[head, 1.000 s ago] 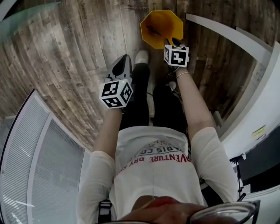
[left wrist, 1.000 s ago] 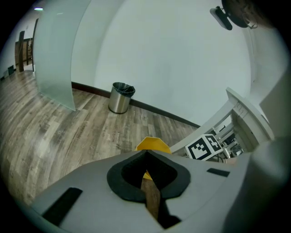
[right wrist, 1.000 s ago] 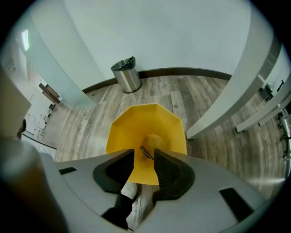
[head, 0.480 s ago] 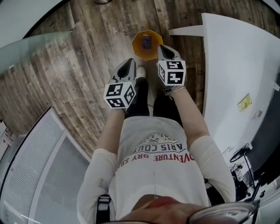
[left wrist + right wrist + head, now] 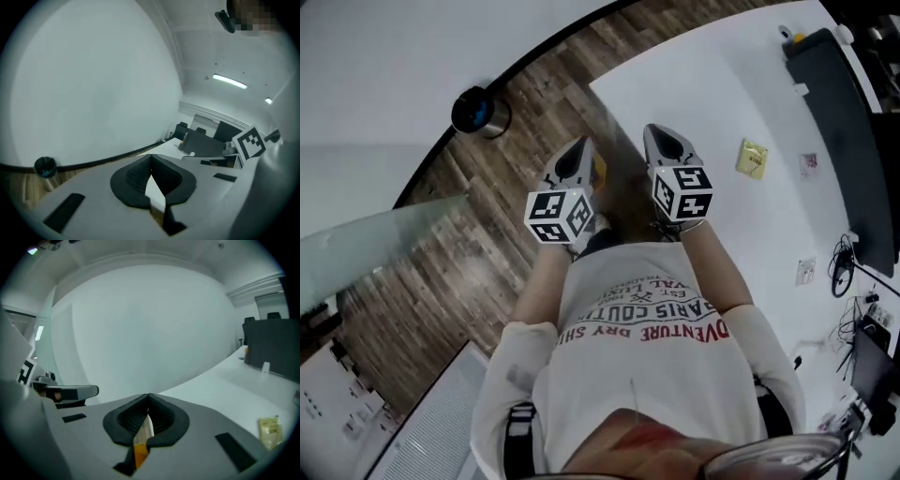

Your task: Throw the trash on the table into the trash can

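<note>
Trash packet [image 5: 752, 157] flat on table [image 5: 722, 94], upper right; left gripper [image 5: 579, 145], right gripper [image 5: 659, 131] (both closed, empty) may just shove it.

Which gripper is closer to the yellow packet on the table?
Right. The right gripper sits just left of the yellow packet, at the table edge; the left gripper is farther left, off the table.
</note>
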A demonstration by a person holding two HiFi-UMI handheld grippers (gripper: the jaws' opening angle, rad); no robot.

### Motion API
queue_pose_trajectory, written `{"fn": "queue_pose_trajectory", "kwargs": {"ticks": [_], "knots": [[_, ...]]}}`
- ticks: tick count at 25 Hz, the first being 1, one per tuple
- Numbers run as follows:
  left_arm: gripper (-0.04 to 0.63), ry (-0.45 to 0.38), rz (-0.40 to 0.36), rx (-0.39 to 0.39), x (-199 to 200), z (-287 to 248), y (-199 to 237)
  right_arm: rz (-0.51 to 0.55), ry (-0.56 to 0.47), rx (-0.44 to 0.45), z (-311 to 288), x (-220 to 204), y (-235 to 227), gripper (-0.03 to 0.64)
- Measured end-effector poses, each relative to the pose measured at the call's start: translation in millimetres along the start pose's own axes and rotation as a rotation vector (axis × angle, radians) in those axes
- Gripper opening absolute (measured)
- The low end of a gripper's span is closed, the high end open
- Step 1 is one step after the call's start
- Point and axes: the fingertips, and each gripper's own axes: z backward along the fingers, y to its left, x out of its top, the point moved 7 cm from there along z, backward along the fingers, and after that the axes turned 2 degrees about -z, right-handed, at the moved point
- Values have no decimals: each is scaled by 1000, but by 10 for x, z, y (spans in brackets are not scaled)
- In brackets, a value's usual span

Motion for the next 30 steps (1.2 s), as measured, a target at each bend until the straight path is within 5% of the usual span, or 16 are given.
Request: {"fn": "queue_pose_trajectory", "kwargs": {"ticks": [7,14,22,30], "knots": [[23,-45,-259,-335,436,-542,-1570,-78,-210,-330,1631,244,-1082,26],[23,18,-291,-650,6,-884,-3373,-164,-307,-605,3320,-232,-2008,25],[22,59,-352,-850,-711,-799,-4878,-235,-333,-798,4673,-884,-2513,26],[23,129,-376,-925,-1053,-707,-5307,-253,-371,-826,5130,-1181,-2655,26]]}}
